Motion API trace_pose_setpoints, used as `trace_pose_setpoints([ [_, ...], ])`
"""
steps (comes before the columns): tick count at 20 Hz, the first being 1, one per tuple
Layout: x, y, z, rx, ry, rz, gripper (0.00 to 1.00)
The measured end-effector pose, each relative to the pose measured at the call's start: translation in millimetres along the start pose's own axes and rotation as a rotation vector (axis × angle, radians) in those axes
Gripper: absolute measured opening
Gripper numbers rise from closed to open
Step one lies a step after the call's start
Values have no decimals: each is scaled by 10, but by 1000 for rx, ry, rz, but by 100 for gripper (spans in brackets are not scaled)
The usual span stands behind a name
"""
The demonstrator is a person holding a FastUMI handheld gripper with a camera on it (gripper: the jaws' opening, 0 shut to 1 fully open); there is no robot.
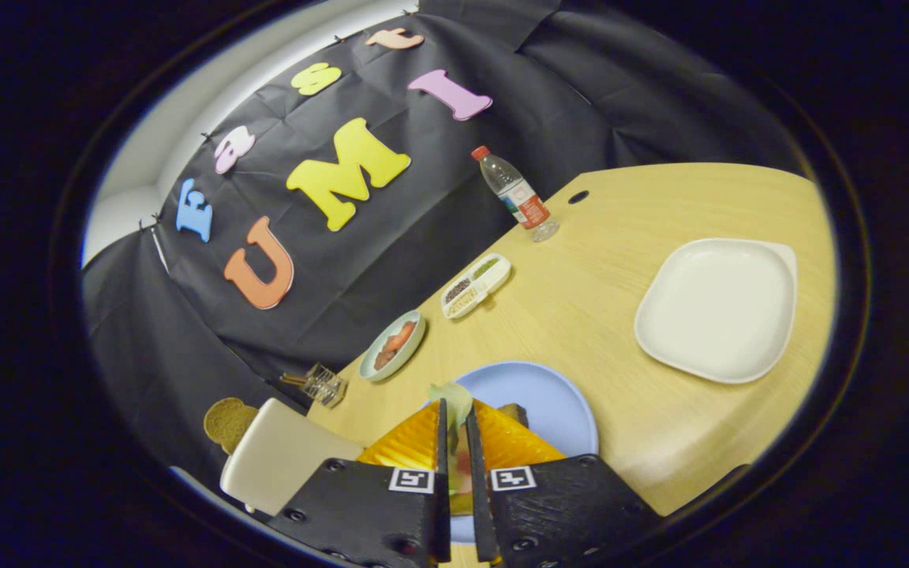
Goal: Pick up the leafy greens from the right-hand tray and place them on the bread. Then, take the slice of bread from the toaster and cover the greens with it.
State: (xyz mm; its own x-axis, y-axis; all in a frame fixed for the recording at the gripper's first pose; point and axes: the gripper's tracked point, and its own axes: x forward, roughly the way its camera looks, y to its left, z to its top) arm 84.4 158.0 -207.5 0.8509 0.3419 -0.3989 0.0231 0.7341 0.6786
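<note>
My tongs (456, 442) are closed on the leafy greens (454, 401), a pale leaf sticking out past the tips, above the blue plate (557, 402). I judge the leaf light, limp and easily torn; a grip at its thicker base suits it. The toaster (281, 461) holds a bread slice (227, 422) beside the counter (604, 315). The white tray (719, 308) lies beyond.

Tilted gripper-mounted fisheye, close above table (596, 315), facing wall.
</note>
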Motion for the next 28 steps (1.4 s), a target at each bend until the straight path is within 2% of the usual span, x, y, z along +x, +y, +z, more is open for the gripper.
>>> trace_pose_setpoints([
  [3,-51,-115,-10,-31,9,-27,30],
  [6,-129,-157,22,-79,-3,-47,38],
  [12,-413,-79,148,-195,-55,-62,74],
  [14,-584,60,265,-256,-105,-60,74],
  [15,-652,176,337,-301,-138,-57,79],
  [16,-745,323,387,-353,-168,-51,80],
  [21,-1067,1295,487,-540,-323,29,89],
  [28,-785,2325,-115,-553,-231,130,96],
])
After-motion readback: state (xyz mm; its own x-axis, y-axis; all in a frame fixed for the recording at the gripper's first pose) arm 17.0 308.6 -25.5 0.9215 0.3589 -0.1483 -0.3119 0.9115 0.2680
